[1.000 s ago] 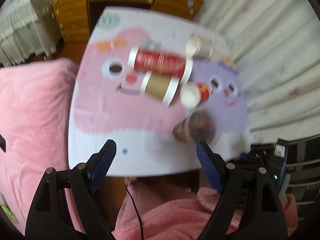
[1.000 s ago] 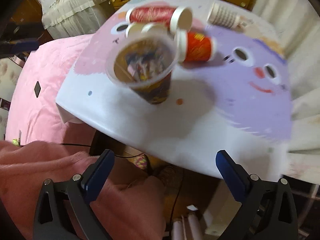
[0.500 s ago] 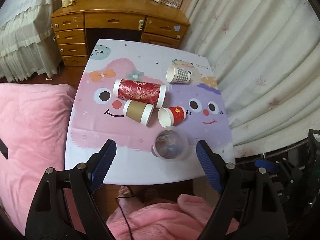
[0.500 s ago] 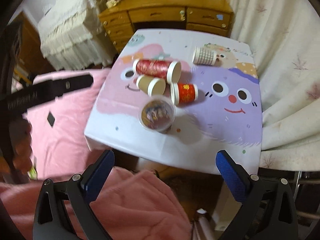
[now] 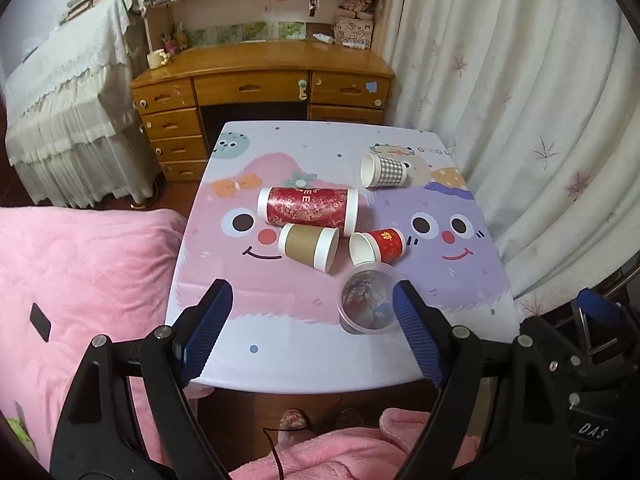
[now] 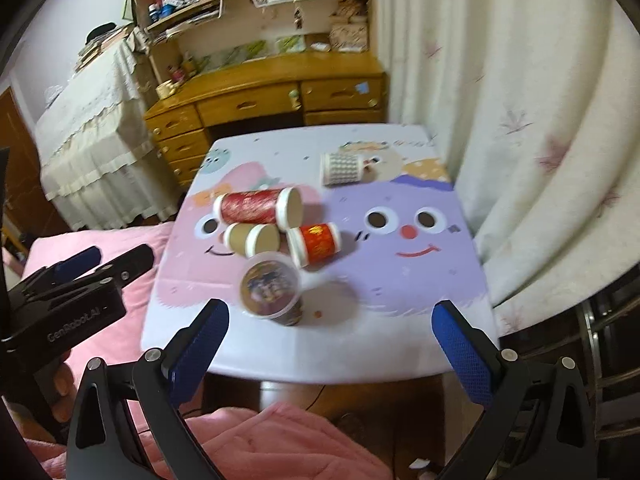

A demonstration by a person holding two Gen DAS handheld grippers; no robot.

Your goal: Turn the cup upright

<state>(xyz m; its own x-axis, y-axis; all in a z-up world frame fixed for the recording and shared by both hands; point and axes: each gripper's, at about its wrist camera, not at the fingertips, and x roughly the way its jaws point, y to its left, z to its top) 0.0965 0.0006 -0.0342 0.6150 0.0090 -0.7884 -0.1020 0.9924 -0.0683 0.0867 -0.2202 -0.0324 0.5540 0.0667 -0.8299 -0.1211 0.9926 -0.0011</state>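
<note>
A clear printed plastic cup (image 5: 370, 304) stands upright near the table's front edge; it also shows in the right wrist view (image 6: 272, 289). Several cups lie on their sides behind it: a tall red cup (image 5: 307, 207), a brown cup (image 5: 309, 246), a small red cup (image 5: 378, 245) and a checked cup (image 5: 383, 170). My left gripper (image 5: 312, 334) is open and empty, held back above the table's front edge. My right gripper (image 6: 330, 350) is open and empty, also short of the table. The left gripper's body (image 6: 68, 304) shows at the left of the right wrist view.
The small table (image 5: 280, 352) has a cartoon-print cover. A pink blanket (image 5: 80, 280) lies left and below. A wooden desk (image 5: 260, 84) stands behind, a cloth-covered bed (image 5: 60, 112) at back left, and curtains (image 5: 520, 120) hang on the right.
Both grippers have pulled back and up from the table, so the view has widened. The clear cup stands upright on the table throughout.
</note>
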